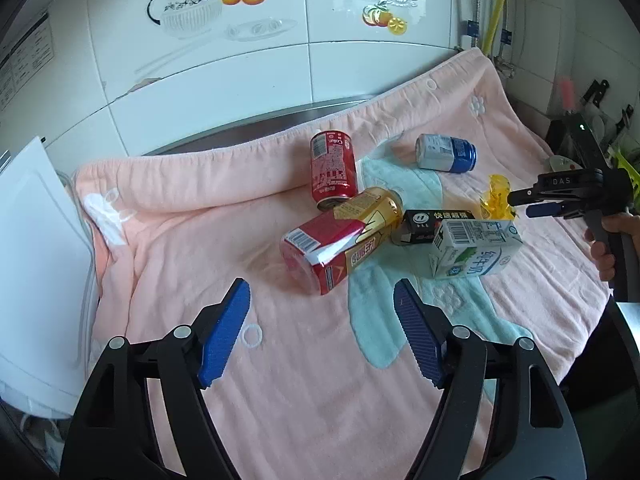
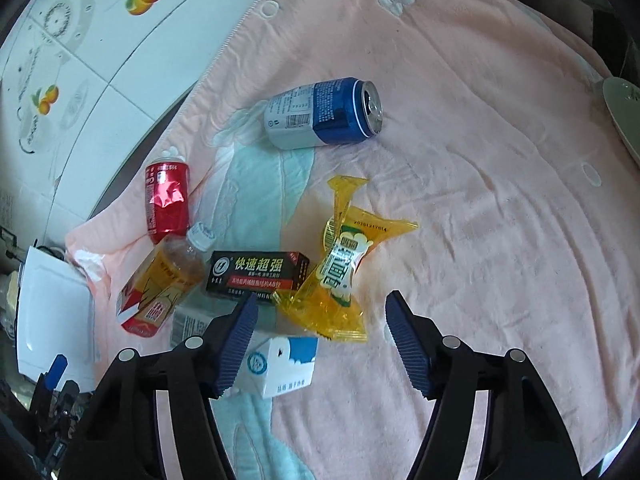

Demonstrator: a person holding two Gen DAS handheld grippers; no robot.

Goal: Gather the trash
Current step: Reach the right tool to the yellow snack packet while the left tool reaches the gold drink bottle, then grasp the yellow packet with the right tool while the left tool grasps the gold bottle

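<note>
Trash lies on a pink towel [image 1: 280, 380]: a red cola can [image 1: 332, 168], a red-and-gold bottle [image 1: 340, 240], a black box [image 1: 428, 226], a white milk carton [image 1: 474, 248], a blue-and-white can [image 1: 444, 153] and a yellow wrapper [image 1: 496, 200]. My left gripper [image 1: 322, 312] is open and empty just in front of the bottle. My right gripper [image 2: 320, 320] is open and empty above the yellow wrapper [image 2: 340, 264], with the milk carton [image 2: 280, 364] under its left finger. It also shows in the left wrist view [image 1: 520, 204]. The blue-and-white can [image 2: 324, 112] lies farther off.
A white board [image 1: 36, 280] stands at the towel's left edge. A white tiled wall [image 1: 240, 60] rises behind a steel counter edge [image 1: 260, 124]. Dark kitchen tools [image 1: 592, 128] and a plate [image 2: 624, 112] sit to the right.
</note>
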